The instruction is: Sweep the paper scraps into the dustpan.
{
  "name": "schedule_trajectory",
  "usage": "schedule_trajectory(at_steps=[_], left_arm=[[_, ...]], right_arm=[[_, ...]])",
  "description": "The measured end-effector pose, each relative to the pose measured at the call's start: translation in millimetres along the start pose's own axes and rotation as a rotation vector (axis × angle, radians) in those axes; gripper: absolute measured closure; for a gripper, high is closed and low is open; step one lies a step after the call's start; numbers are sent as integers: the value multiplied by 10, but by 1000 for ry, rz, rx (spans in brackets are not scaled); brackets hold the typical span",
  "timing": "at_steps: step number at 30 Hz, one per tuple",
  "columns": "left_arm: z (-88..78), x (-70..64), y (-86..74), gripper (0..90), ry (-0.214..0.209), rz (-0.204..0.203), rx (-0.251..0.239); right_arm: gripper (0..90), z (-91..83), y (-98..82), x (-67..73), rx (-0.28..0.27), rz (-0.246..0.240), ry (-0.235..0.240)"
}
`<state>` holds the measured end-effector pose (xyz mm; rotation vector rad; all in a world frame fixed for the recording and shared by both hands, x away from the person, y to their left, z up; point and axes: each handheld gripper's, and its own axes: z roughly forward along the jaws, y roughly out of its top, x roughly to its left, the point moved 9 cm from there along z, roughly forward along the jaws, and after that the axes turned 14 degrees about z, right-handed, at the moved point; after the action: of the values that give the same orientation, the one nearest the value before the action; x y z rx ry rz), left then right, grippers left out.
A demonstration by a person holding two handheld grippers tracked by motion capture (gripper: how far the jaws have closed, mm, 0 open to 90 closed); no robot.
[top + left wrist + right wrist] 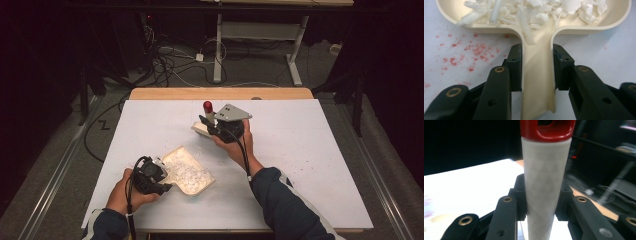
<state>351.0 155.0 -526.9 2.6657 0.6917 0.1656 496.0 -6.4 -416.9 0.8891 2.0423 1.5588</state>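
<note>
Nearest the person, the left tool (537,72) is clamped on the flat handle of a cream dustpan (537,50), its jaws pressing the handle from both sides. In the high view the left tool (159,181) sits at the tabletop's near-left area, with the dustpan (192,172) lying on the white tabletop (310,150) and angled away toward the right. White shredded scraps (536,10) fill the pan. Faint red specks (471,53) dot the tabletop just beside the handle.

Farther out, near the middle of the tabletop, the right tool (212,124) is closed on a white cylindrical handle with a red cap (208,107), held upright above the surface. In the right gripper view the jaws grip the white handle (544,182) on either side. What hangs below that handle cannot be told clearly.

Beyond the tabletop, cables (170,62) lie on the floor by a desk frame (260,45).
</note>
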Motion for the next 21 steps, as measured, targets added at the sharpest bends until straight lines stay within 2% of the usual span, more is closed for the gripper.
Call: schedule_trajectory(at_steps=[1, 2, 3, 5, 9, 15, 16, 19, 21], left_arm=[[-9, 4, -9, 634, 2, 4, 1], [-15, 4, -19, 634, 4, -1, 2], [-22, 11, -29, 634, 5, -1, 2], [-25, 18, -45, 634, 8, -7, 2], [-20, 18, -49, 634, 9, -8, 6], [-6, 6, -37, 634, 13, -5, 15], [-4, 5, -37, 634, 12, -4, 16], [6, 6, -39, 634, 10, -5, 18], [10, 5, -35, 634, 10, -6, 18]], right_arm=[[701, 0, 0, 0, 0, 0, 0], [700, -35, -21, 79, 13, -12, 29], [700, -35, -21, 79, 13, -12, 29], [701, -99, -39, 168, 18, -26, 61], [701, -260, -90, 373, 39, -39, 110], [702, -437, -128, 730, 42, -22, 198], [702, -437, -128, 730, 42, -22, 198], [703, -491, -90, 821, 39, -5, 238], [703, -513, -63, 860, 39, -19, 241]])
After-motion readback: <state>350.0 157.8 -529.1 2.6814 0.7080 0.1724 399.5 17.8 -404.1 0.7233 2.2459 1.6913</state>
